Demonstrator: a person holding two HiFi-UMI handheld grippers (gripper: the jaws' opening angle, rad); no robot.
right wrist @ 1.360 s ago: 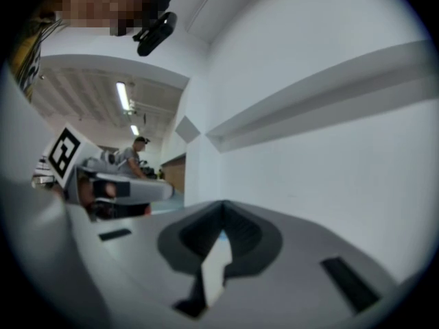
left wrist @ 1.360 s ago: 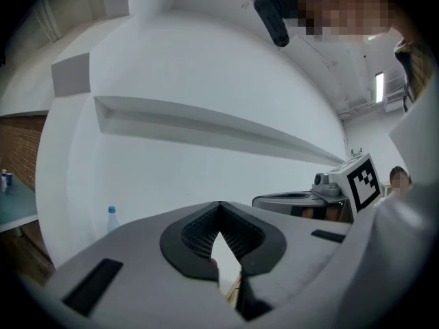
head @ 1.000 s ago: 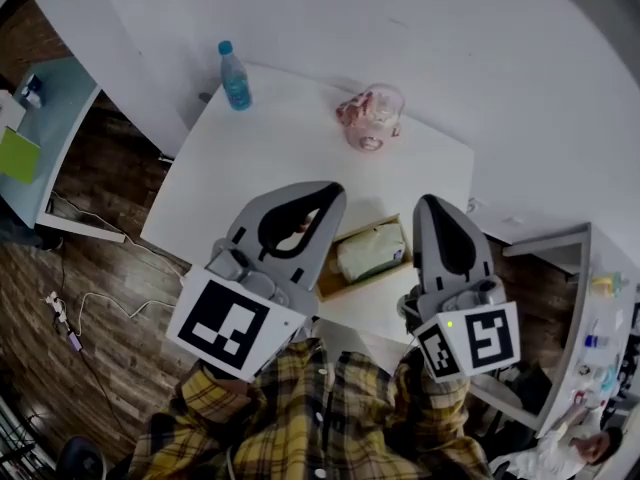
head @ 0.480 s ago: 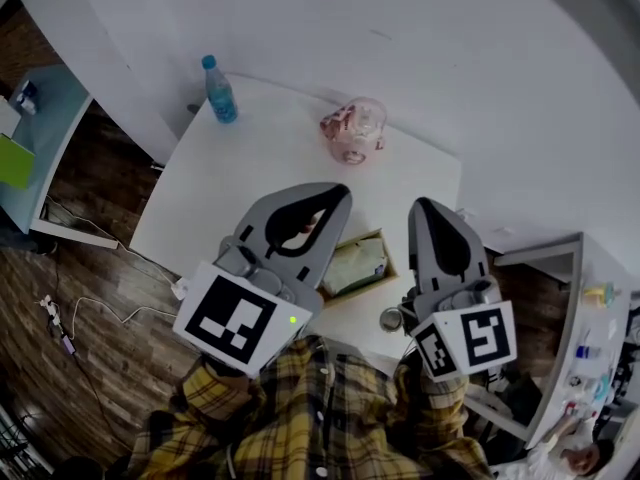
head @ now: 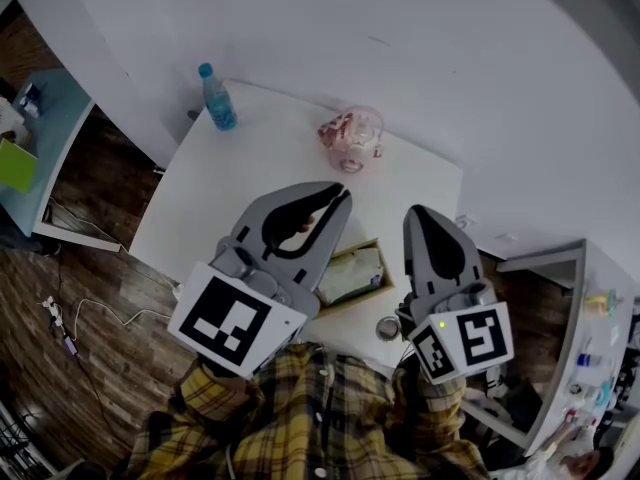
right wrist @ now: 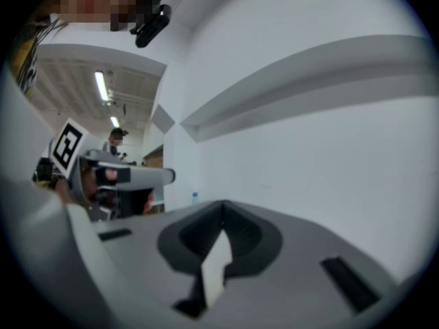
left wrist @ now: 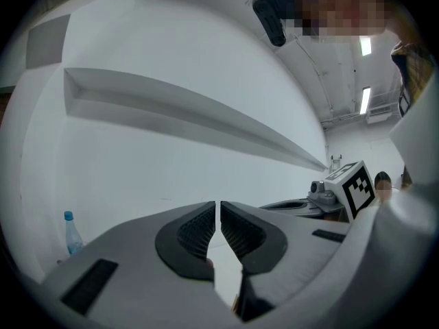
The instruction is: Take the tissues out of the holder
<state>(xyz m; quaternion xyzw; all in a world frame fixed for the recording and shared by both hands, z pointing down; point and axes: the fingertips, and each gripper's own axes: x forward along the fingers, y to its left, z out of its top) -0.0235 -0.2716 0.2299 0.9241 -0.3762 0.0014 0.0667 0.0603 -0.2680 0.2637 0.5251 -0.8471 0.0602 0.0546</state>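
- Tissues (head: 352, 271): pale pack lying in wooden holder (head: 358, 300) at table's (head: 250, 168) near edge, seen between both grippers; head view only.
- Left gripper (head: 343, 196): jaws together, empty; its view shows wall and bottle (left wrist: 70, 233).
- Right gripper (head: 413, 213): jaws together, empty.

Surface (head: 250, 178) lies bare across its middle and left side — free passage there. Far edge: bottle (head: 215, 98) at the left corner, pink glass jar (head: 352, 138) further right, well apart, a clear lane between. Near edge is crowded — tissue holder (head: 360, 298), a small round object (head: 388, 328) just beside it. White wall (head: 450, 48) closes the far side.
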